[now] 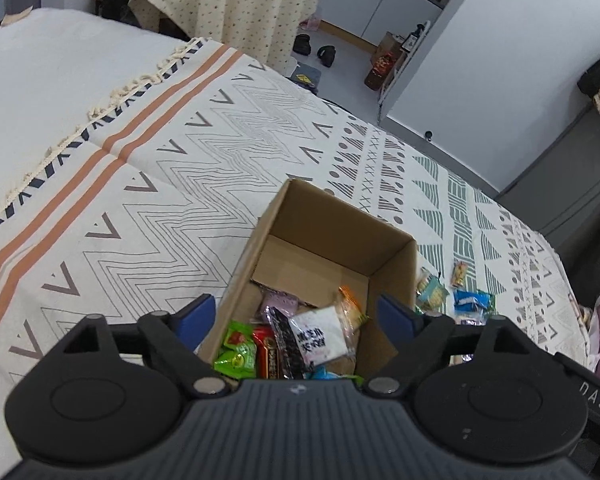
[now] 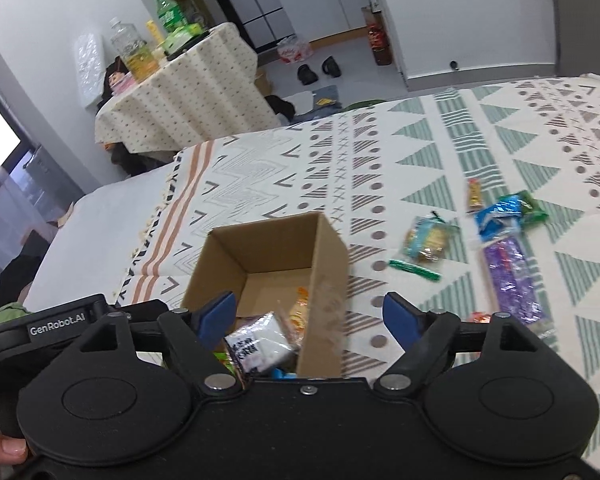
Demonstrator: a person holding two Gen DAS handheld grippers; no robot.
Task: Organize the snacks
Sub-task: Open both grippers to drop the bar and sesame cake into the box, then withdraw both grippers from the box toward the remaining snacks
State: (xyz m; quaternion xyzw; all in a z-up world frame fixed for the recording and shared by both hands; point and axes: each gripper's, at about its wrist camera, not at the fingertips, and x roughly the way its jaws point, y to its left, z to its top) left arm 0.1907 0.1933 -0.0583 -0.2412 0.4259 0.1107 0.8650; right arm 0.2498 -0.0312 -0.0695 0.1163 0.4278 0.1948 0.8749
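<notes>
Left wrist view: left hand-held gripper (image 1: pixel 296 314) spread wide and empty, low centre, above a cardboard box (image 1: pixel 392 264) of snacks on the bed (image 1: pixel 140 184)

Right wrist view: right hand-held gripper (image 2: pixel 310 316) wide, empty; loose snacks (image 2: pixel 504 256) right of the box

The left gripper (image 1: pixel 296 314) hangs with its blue-padded jaws spread wide, gripping nothing; the right gripper (image 2: pixel 312 318) likewise (a thumb (image 2: pixel 2 446) shows near its left edge).

Right gripper (image 2: pixel 310 316): jaws wide apart, empty, above the box's near edge.
Cardboard box (image 2: pixel 328 264): open, on the patterned bedspread (image 2: pixel 420 152), holding a white packet (image 2: pixel 260 344).
Loose snacks: purple packet (image 2: pixel 510 276), blue packet (image 2: pixel 496 220).
</notes>
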